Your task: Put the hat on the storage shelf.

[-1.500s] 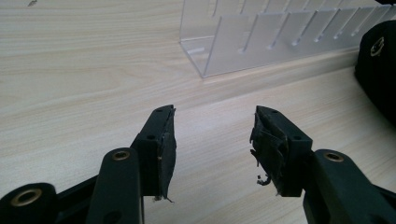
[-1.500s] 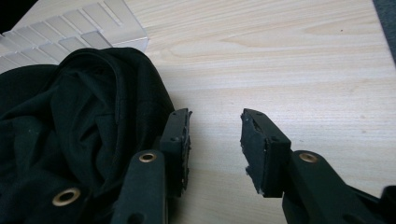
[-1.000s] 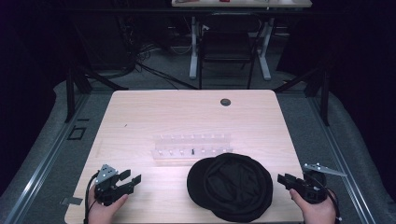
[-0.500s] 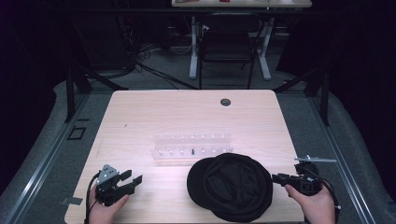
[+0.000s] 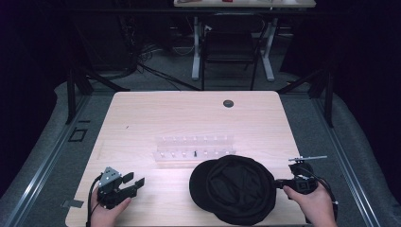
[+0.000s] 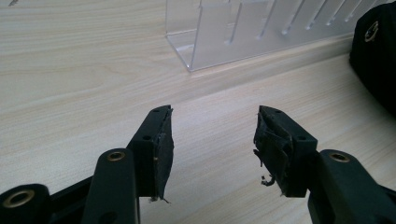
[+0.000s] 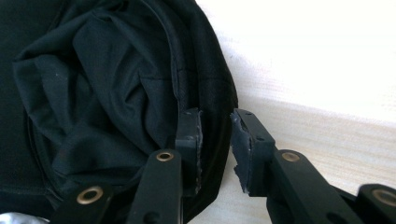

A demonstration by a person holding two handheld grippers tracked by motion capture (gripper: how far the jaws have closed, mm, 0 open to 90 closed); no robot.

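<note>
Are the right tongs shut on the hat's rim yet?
Not yet. The right tongs straddle the black hat's rim, one jaw inside, one outside, with a gap left at the outer jaw.

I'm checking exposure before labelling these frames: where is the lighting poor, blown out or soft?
High view: the table is evenly lit, surroundings nearly black, and the black hat shows little detail. Right gripper view: the wood at upper right is blown out to white, while the hat's folds stay readable. Left gripper view: even light, and the clear rack looks slightly soft.
</note>
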